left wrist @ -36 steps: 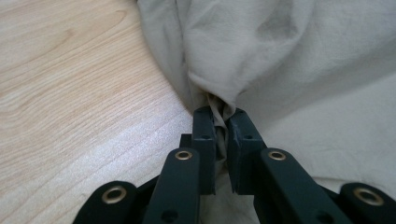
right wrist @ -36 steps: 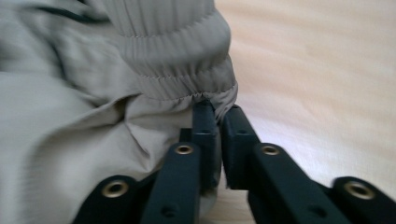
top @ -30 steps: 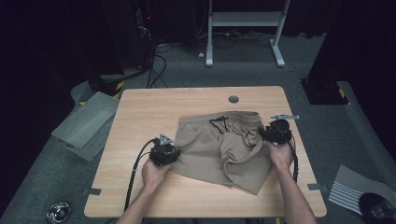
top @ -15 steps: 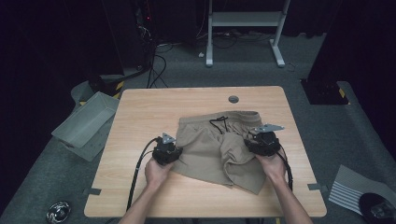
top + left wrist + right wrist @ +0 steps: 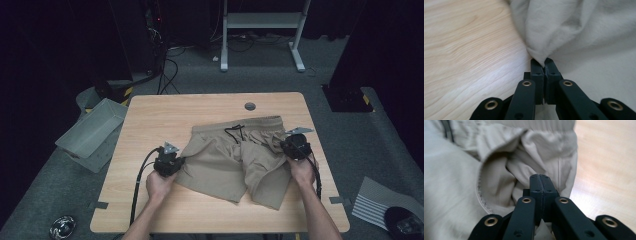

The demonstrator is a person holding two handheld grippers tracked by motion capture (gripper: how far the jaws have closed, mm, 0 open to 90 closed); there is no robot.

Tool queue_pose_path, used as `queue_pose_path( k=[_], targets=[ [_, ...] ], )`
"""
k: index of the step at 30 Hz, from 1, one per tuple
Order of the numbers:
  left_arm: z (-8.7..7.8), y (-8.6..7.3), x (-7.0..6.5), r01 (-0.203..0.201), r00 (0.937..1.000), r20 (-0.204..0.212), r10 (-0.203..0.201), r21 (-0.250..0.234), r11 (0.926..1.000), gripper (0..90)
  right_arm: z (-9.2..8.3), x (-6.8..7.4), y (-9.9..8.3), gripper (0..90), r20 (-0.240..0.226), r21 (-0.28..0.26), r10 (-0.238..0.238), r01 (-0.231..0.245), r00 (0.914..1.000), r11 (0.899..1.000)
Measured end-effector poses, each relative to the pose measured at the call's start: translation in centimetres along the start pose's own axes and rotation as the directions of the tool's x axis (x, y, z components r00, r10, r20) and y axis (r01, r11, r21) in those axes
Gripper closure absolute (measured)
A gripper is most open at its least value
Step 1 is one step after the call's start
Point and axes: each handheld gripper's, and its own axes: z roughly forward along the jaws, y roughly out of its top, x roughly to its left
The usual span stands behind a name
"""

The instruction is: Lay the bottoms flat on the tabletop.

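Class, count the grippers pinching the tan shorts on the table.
2: left gripper pinches the shorts' left edge; right gripper pinches fabric by the waistband at their right.

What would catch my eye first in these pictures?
Tan shorts lie crumpled in the middle of a wooden table. A person's hands hold two black claws at either side: the left claw pinches a fold of cloth at the shorts' left edge, and the right claw is shut, its tips in the bunched cloth near the waistband.

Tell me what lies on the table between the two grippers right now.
In the high view, the tan shorts span the stretch from the left gripper to the right gripper, black drawstring near the waistband. Each gripper is shut on the fabric.
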Motion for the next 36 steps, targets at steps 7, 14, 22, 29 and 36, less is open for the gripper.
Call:
queue_pose_path(
  k=[7, 14, 22, 29, 36],
  targets=[
    [-0.3, -0.4, 0.0, 0.027, 0.9988, 0.041, -0.025, -0.048, 0.9985, 56.9, -1.7, 1.3, -0.8, 60.8, -0.042, -0.112, 0.015, -0.020, 0.9990, 0.994],
    [1.2, 0.1, -1.3, -0.010, 0.9987, 0.050, 0.010, -0.019, 0.9998, 60.2, -4.3, 3.9, -0.7, 56.5, -0.048, -0.184, -0.099, 0.089, 0.9940, 0.979],
    [-0.1, -0.5, -0.8, -0.072, 0.9974, -0.007, 0.072, 0.005, 0.9974, 87.3, -0.2, 2.4, -0.6, 89.5, 0.009, -0.029, -0.099, 0.099, 0.9950, 0.995],
    [-2.3, -2.1, 2.0, -0.015, 0.9978, -0.064, 0.016, 0.021, 0.9997, 88.1, 1.1, -0.7, 0.9, 88.2, 0.095, 0.009, -0.005, 0.004, 0.9955, 1.000],
    [-2.8, -2.3, 1.3, -0.037, 0.9991, -0.019, 0.037, 0.011, 0.9993, 61.1, 0.7, -0.1, -0.1, 57.6, 0.048, -0.035, 0.052, -0.050, 0.9975, 0.998]
  ],
)
